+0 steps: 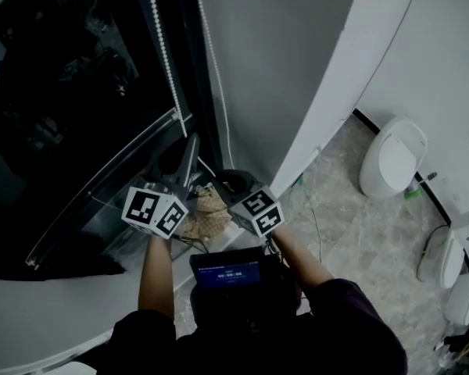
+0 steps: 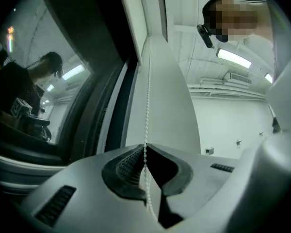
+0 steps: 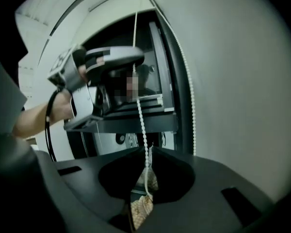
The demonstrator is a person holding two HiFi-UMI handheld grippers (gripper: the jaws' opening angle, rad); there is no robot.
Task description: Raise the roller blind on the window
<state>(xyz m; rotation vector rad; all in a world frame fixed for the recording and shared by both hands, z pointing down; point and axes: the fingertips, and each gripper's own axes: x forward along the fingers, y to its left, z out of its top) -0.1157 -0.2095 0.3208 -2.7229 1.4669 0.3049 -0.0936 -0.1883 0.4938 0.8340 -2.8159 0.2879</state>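
Observation:
A white bead chain (image 1: 167,61) hangs down in front of the dark window (image 1: 62,92), and a second strand (image 1: 213,76) runs beside it along the frame. My left gripper (image 1: 189,141) points upward and is shut on the chain (image 2: 147,91), which runs up out of its closed jaws (image 2: 145,146). My right gripper (image 1: 228,180) sits just below and to the right, also shut on the chain (image 3: 140,115). In the right gripper view the chain rises from the pinched jaws (image 3: 148,149) to the left gripper (image 3: 135,58) above. The other strand (image 3: 188,86) hangs free at the right.
A pale rail (image 1: 102,186) crosses the dark glass at a slant. A grey-white wall panel (image 1: 297,61) stands right of the window. White rounded objects (image 1: 392,158) sit on the marbled floor (image 1: 359,233) at right. A screen device (image 1: 228,270) rests at my chest.

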